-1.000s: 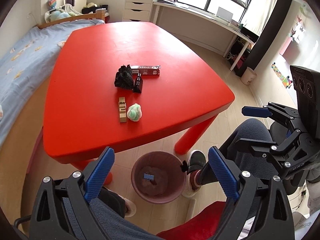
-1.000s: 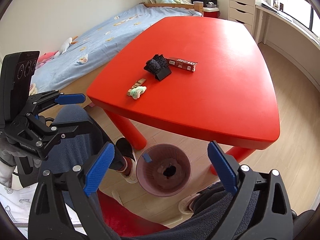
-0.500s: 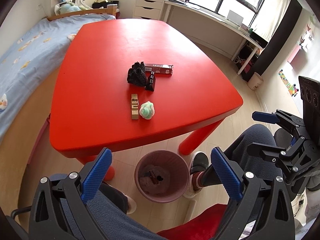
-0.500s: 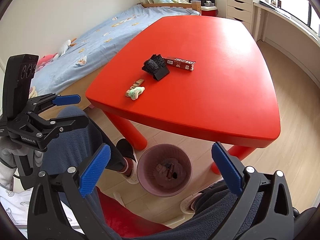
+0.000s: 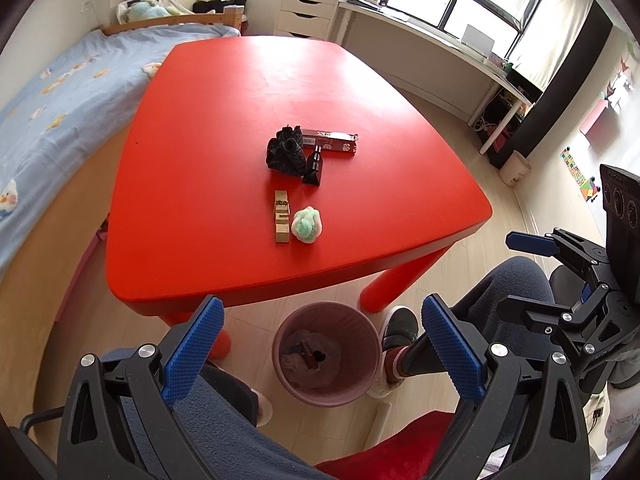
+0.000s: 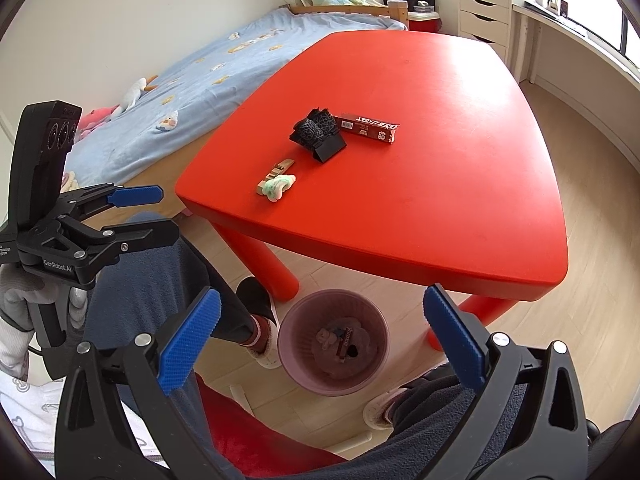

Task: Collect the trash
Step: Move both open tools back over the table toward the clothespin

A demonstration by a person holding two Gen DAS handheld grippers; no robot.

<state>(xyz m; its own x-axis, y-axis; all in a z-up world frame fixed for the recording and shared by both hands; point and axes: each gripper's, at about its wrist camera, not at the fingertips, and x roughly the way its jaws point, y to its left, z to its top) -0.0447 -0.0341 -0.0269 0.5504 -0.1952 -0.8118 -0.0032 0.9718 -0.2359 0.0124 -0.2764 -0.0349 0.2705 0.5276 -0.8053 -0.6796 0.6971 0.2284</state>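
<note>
On the red table (image 5: 208,128) (image 6: 460,128) lie a crumpled black wad (image 5: 285,153) (image 6: 314,130), a dark red box (image 5: 331,140) (image 6: 368,127), a small black folded piece (image 5: 313,168) (image 6: 330,148), a tan strip (image 5: 281,216) (image 6: 276,172) and a green-white ball (image 5: 306,225) (image 6: 280,186). A pink trash bin (image 5: 326,354) (image 6: 334,342) stands on the floor under the table's near edge, with scraps inside. My left gripper (image 5: 322,350) (image 6: 136,214) and right gripper (image 6: 320,344) (image 5: 532,260) are both open and empty, held above the bin, short of the table.
A bed with a blue sheet (image 5: 60,88) (image 6: 224,60) runs along the table's far left side. White drawers (image 5: 306,6) and a long desk (image 5: 432,40) stand under the window. The person's legs and shoe (image 5: 396,324) are beside the bin, on a red seat (image 6: 256,440).
Both grippers rose and tilted slightly; the table items slid down in view. A small blue-and-dark piece seen at the bin a second ago now lies inside it.
</note>
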